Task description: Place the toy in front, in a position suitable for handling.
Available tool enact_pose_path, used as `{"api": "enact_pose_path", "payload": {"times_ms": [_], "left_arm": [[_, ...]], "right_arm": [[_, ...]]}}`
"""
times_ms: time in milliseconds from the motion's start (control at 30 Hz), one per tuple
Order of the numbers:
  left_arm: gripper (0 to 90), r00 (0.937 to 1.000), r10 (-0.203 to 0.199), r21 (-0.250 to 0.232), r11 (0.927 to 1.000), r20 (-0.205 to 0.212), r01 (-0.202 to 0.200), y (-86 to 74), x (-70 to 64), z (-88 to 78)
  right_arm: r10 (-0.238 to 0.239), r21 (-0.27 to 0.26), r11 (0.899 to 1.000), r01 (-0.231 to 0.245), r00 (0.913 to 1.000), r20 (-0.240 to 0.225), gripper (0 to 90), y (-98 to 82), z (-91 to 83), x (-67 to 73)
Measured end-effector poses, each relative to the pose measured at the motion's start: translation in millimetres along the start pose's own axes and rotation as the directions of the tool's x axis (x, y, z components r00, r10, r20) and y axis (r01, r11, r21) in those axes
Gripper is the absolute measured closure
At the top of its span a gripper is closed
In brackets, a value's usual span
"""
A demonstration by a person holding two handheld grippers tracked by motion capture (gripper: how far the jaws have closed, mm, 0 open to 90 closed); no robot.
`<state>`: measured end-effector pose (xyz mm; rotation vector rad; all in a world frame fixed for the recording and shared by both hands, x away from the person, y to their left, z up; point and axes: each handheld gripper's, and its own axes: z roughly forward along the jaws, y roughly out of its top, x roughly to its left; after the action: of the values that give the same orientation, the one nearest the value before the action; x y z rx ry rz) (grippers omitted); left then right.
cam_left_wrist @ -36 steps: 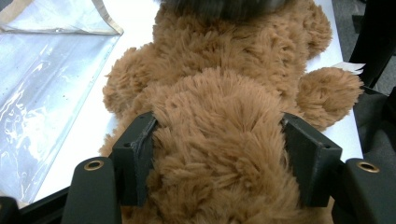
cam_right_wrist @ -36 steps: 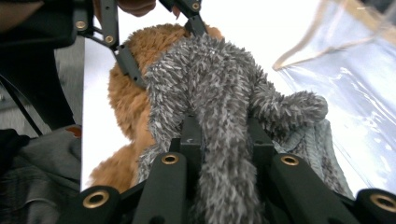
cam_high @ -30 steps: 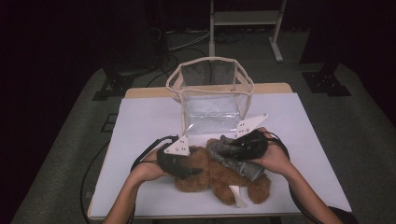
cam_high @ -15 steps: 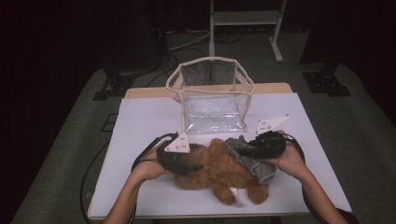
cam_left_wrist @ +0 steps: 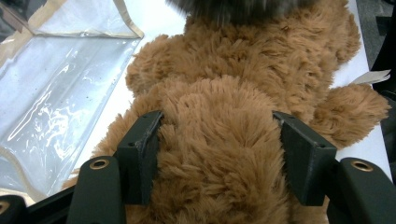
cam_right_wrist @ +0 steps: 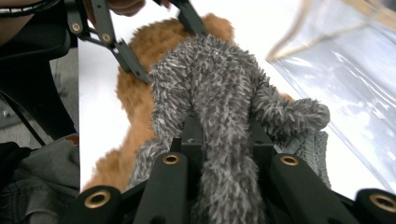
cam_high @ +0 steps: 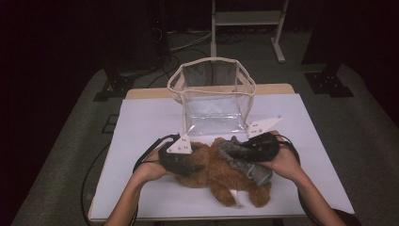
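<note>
Risk entry: grey plush garment [cam_right_wrist: 210,107] half-worked on brown teddy bear [cam_high: 221,172], just in front of clear bag [cam_high: 214,101].
My left gripper [cam_left_wrist: 219,154] has just been closing and clamps the bear's body; my right gripper [cam_right_wrist: 224,140] is pinched tight on grey fabric beside the bag. Hazards: fur compresses, so left grip may slip w/ a hard tug; the bear could slide into the bag and tip it; fabric may snag on a limb.

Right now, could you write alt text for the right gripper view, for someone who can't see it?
Two black jaws of the right gripper pinch a grey fuzzy scarf draped over a brown teddy bear on a white table, a clear plastic bag alongside.
</note>
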<state>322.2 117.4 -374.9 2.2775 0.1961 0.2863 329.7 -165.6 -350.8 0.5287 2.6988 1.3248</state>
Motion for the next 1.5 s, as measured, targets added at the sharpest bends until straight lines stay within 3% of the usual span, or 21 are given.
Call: {"api": "enact_pose_path", "payload": {"times_ms": [33, 100, 233, 333, 533, 733, 833, 900, 1000, 1167, 1300, 1433, 1500], "left_arm": [[36.3, 1.0000, 0.004, 0.000, 1.0000, 0.003, -0.004, 0.3, -1.2, 0.7], [36.2, 0.9999, 0.016, 0.003, 0.9999, 0.003, -0.016, 1.4, -2.7, 1.5], [35.9, 0.9999, 0.012, -0.004, 0.9999, 0.004, -0.012, 0.7, -2.4, 1.8], [36.6, 1.0000, 0.007, -0.011, 0.9999, 0.003, -0.007, 0.1, -1.5, 1.7], [36.8, 1.0000, -0.001, -0.022, 0.9998, 0.009, 0.001, -1.2, 0.8, 2.6], [36.8, 0.9999, -0.006, -0.025, 0.9997, 0.009, 0.006, -1.4, 2.2, 3.7], [36.7, 1.0000, -0.009, -0.021, 0.9997, 0.002, 0.009, -0.7, 3.1, 4.7], [36.6, 0.9999, -0.011, -0.021, 0.9997, 0.000, 0.011, -0.7, 4.1, 5.0], [36.1, 0.9999, -0.011, -0.021, 0.9997, 0.003, 0.011, -1.2, 4.5, 4.0], [33.9, 1.0000, -0.005, -0.031, 0.9995, 0.006, 0.005, 2.2, 4.6, -5.7], [32.1, 0.9999, -0.009, -0.043, 0.9991, -0.006, 0.008, -0.5, 8.0, -27.6], [28.0, 0.9997, -0.011, -0.009, 0.9999, 0.024, 0.012, -19.9, 12.3, -36.0], [23.3, 0.9981, -0.019, -0.027, 0.9994, 0.058, 0.021, -31.3, 14.2, -32.0]], "right_arm": [[-0.025, 0.016, 1.000, 0.025, 0.9997, -0.006, 73.6, 9.5, 15.5, 4.7], [-0.044, 0.026, 0.999, 0.044, 0.9990, -0.007, 73.0, 15.1, 24.6, 7.4], [-0.030, 0.033, 0.999, 0.031, 0.9995, -0.008, 73.1, 17.6, 30.3, 5.7], [-0.015, 0.022, 1.000, 0.015, 0.9999, 0.006, 73.8, 10.9, 21.4, -0.5], [0.059, -0.040, 0.998, -0.056, 0.9968, 0.055, 74.1, -21.7, -14.0, -10.6], [0.105, -0.084, 0.992, -0.098, 0.9914, 0.079, 74.3, -46.4, -36.7, -3.8], [0.081, -0.100, 0.992, -0.073, 0.9940, 0.074, 74.2, -43.8, -39.5, 7.2], [0.052, -0.107, 0.993, -0.047, 0.9977, 0.044, 74.1, -38.0, -35.9, 16.8], [-0.010, -0.064, 0.998, 0.013, 0.9987, 0.050, 73.8, -31.1, -23.4, 29.6], [0.021, -0.070, 0.997, -0.018, 0.9986, 0.048, 74.1, -42.0, -22.3, 16.2], [0.046, -0.076, 0.996, -0.042, 0.9974, 0.055, 74.1, -48.5, -26.3, 7.1], [0.052, -0.070, 0.996, -0.047, 0.9966, 0.064, 74.1, -49.8, -28.0, -0.1], [0.054, -0.067, 0.997, -0.049, 0.9959, 0.072, 74.1, -49.9, -29.3, -4.8]]}}
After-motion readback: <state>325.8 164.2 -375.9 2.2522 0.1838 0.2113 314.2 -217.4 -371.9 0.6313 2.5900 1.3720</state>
